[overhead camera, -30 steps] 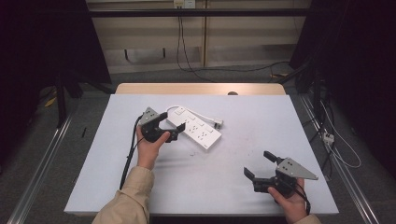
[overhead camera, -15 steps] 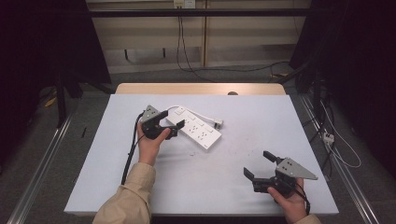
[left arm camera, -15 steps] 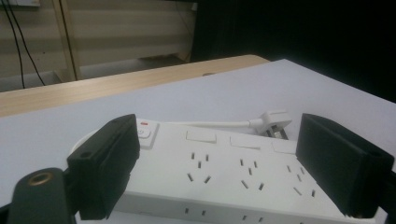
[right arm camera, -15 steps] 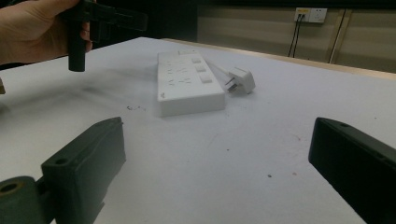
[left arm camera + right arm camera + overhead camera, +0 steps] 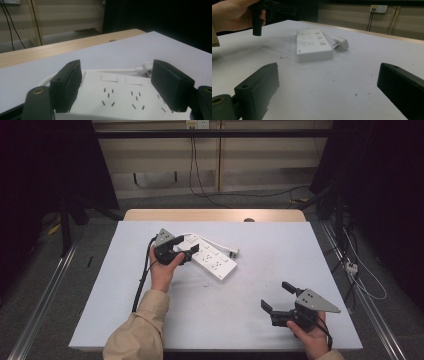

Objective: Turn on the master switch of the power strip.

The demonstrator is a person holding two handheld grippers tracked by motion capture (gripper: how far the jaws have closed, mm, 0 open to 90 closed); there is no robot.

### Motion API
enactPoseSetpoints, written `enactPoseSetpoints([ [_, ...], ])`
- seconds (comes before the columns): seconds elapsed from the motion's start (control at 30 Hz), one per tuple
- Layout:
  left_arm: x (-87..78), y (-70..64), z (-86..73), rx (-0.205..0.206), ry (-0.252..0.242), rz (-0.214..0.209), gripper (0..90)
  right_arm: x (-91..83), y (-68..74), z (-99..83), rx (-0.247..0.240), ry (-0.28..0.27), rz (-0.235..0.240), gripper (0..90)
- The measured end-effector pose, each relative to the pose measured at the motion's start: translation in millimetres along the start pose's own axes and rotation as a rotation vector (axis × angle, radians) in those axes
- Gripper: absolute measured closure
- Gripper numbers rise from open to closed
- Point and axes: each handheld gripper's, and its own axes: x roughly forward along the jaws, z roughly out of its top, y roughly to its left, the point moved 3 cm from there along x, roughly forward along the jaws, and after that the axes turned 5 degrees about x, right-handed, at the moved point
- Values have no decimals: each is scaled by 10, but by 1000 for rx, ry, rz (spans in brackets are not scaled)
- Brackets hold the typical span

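Nothing much shifts: left tool [image 5: 184,249] stays over the flat white plastic power strip [image 5: 212,261] near the surface's [image 5: 240,320] far edge, jaws apart, straddling its end, so grasping looks imminent. Right tool [image 5: 278,296] waits, jaws apart, at the near right corner.

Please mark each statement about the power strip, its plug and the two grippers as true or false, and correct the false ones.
1. The left gripper is open over one end of the power strip. True.
2. The right gripper holds the plug. False: it is open, apart from everything, near the table's front edge.
3. The plug lies on the table beside the strip. True.
4. The power strip is black. False: it is white.
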Motion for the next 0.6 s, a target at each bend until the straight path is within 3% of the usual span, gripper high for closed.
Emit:
enactPoseSetpoints([
  [0.6, 76, 83, -11, -19, 26, 22, 407, -1, 11, 2, -6, 1, 1, 39],
])
